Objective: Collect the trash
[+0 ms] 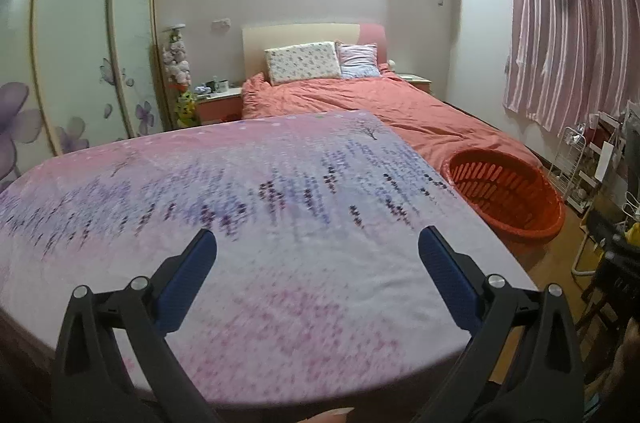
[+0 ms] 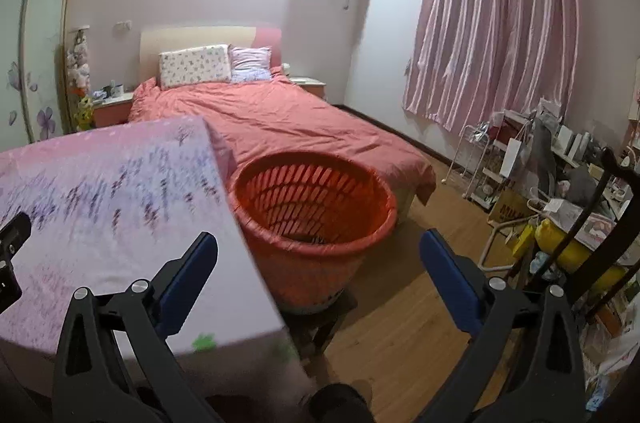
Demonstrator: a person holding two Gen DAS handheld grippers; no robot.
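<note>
Ahead: basket (image 2: pixel 312 207) beyond right gripper (image 2: pixel 318 247).

The tablecloth (image 1: pixel 256 207) is pink and lilac with dark purple flower sprigs, somewhat blurred. At two o'clock from it sits an orange-red slatted basket (image 2: pixel 312 207). Beyond, a coral bedspread (image 1: pixel 360 103), a floral pillow (image 1: pixel 302 62), glossy pink curtains (image 2: pixel 496 23), and probably purple blossoms on the wardrobe doors (image 1: pixel 80 63).
</note>
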